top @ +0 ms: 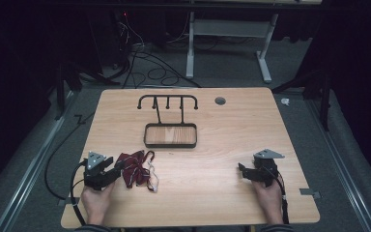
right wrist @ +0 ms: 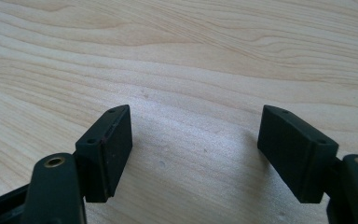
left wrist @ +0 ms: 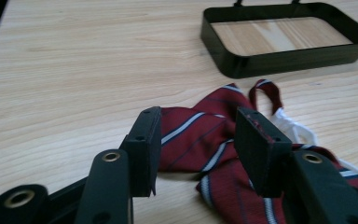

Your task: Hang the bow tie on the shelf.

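Tie (left wrist: 200, 140) crumpled between our spread left gripper (left wrist: 198, 140) jaws, tray (top: 170, 144) bare inside, right gripper (right wrist: 196, 144) released over wooden table (top: 222, 193), cables on carpet beyond.

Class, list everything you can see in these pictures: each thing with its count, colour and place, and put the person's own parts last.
Table: one, light wood, centre of the high view.
Rack: one, black, hooked bar standing behind the tray.
Tray: one, black rim with wooden base, middle of the table.
Tie: one, dark red with pale stripes, crumpled, front left.
Cord: one, white, at the tie's right edge.
Grommet: one, grey, far side of the table.
Desk frame: one, white, on the floor beyond.
Left hand-held gripper: one, black, open over the tie.
Right hand-held gripper: one, black, open over bare wood.
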`<action>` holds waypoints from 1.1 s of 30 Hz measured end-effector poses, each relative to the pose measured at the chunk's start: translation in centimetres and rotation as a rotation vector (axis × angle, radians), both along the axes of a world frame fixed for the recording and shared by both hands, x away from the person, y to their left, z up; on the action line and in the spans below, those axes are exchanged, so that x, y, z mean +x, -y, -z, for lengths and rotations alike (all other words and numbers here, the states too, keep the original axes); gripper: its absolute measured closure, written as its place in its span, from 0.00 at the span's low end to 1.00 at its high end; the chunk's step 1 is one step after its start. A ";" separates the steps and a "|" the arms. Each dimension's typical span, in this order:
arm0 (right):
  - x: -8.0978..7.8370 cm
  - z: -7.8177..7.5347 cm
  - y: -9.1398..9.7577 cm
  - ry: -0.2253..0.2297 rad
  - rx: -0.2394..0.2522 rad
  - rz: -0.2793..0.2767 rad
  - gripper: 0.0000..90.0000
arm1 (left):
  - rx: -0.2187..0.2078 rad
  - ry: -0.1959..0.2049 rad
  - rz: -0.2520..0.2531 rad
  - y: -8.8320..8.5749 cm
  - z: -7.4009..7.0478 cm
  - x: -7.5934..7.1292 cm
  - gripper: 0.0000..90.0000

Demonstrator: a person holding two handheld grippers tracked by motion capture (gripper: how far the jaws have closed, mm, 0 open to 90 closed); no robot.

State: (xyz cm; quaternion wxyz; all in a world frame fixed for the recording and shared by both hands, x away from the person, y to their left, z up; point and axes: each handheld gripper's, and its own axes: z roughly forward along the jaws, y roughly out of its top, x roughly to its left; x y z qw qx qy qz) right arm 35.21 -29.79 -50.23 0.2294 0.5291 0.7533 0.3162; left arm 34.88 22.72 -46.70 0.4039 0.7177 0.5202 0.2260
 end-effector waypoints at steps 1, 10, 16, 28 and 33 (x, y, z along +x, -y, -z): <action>0.0 0.0 0.0 0.000 0.000 0.000 0.30 | -0.003 -0.005 0.010 0.2 -0.1 0.1 0.58; 0.0 0.0 0.0 0.000 0.000 0.001 0.31 | -0.019 -0.013 0.102 2.2 -0.5 1.1 0.65; 0.0 0.0 0.0 0.000 0.000 0.003 0.31 | -0.008 -0.027 0.138 3.1 -0.5 1.9 0.69; 0.0 0.0 0.0 0.000 0.000 0.003 0.31 | -0.001 -0.067 0.201 5.5 0.0 3.9 0.72; 0.0 0.0 0.0 0.000 0.000 0.002 0.31 | -0.002 -0.081 0.216 6.2 0.4 4.5 0.72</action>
